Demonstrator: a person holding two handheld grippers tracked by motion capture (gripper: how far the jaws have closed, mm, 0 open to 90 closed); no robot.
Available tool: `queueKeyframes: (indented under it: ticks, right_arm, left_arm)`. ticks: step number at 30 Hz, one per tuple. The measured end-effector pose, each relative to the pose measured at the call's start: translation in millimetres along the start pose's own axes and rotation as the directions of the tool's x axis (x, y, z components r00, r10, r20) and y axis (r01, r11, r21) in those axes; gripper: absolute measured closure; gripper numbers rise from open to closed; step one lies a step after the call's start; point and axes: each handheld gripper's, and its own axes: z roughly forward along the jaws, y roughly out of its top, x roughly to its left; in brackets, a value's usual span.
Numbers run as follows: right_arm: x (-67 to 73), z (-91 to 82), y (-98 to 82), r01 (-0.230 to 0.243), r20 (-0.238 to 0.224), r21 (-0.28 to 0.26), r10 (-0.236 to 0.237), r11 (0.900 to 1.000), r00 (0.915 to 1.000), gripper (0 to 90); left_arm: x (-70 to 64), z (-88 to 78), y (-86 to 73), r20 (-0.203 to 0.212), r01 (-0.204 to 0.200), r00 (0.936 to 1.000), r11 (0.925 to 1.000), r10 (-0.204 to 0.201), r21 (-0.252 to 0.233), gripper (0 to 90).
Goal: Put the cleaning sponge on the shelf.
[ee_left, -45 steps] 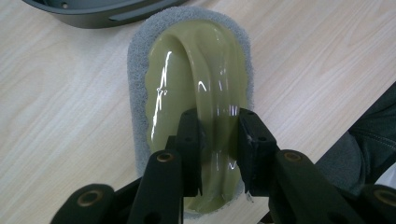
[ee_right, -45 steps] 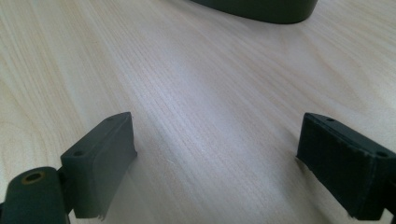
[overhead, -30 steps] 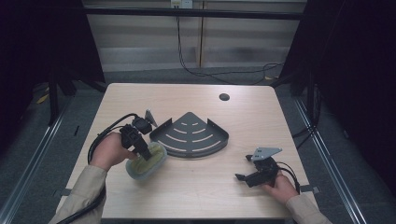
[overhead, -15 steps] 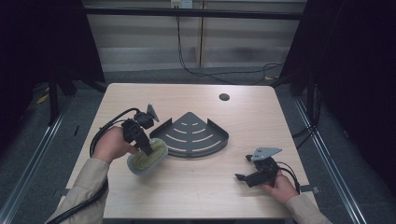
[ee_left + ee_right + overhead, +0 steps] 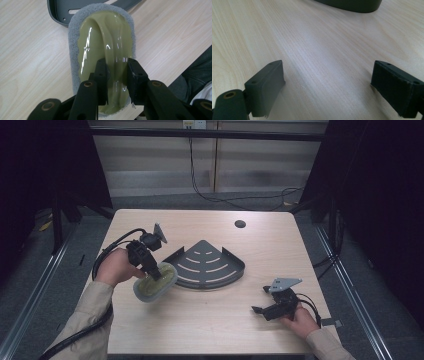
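While the left claw (image 5: pixel 117 65) pinches the raised central ridge of an olive-green scrubbing pad (image 5: pixel 105 42), its two black jaws stand close together with the glossy handle squeezed between them. Seen from the high view, the left claw (image 5: pixel 155 272) holds the scrubbing pad (image 5: pixel 156 282) tilted at the left-front part of the wooden table (image 5: pixel 210 330), the pad's grey felt rim facing outward and its upper end just beside the near-left corner of a dark grey corner shelf (image 5: pixel 207 265). That fan-shaped shelf, slotted with curved openings, lies flat near the middle of the table. In the left gripper view, the shelf's rounded corner (image 5: pixel 58 15) shows directly past the far end of the pad; whether the two touch cannot be told. A person's left hand (image 5: pixel 114 267), in a tan sleeve, grips the tool, its black cable looping behind. At the right-front of the table, the right claw (image 5: pixel 261 310) rests low against the wood, well apart from the shelf, its jaws spread wide with nothing but bare table between them (image 5: pixel 327 82). A small dark round hole (image 5: pixel 240 224) sits at the table's far side.
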Motion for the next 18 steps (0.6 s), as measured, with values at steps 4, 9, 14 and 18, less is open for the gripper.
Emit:
queueKeyframes:
  ticks: [4, 9, 14, 18]
  right_arm:
    - [0.0, 0.0, 0.0, 0.000, 0.000, 0.000, 0.000, 1.000, 1.0000, 10.6]
    - [0.0, 0.0, 0.0, 0.000, 0.000, 0.000, 0.000, 1.000, 1.0000, 10.6]
    - [0.0, -0.1, 0.0, 0.000, 0.000, 0.002, 0.000, 1.000, 1.0000, 10.6]
    - [0.0, -0.1, 0.0, 0.000, -0.001, 0.002, 0.000, 1.000, 1.0000, 10.6]
  left_arm:
    - [1.3, -5.5, 4.0, -0.008, 0.003, 1.0000, 1.0000, -0.003, -0.003, 72.4]
    - [4.4, -11.2, 7.8, -0.005, 0.008, 1.0000, 0.9998, -0.008, -0.018, 72.4]
    - [6.0, -17.0, 12.6, -0.016, 0.014, 0.9998, 0.9996, -0.015, -0.025, 72.4]
    - [7.0, -20.8, 17.8, -0.014, 0.012, 0.9998, 0.9993, -0.013, -0.034, 72.4]
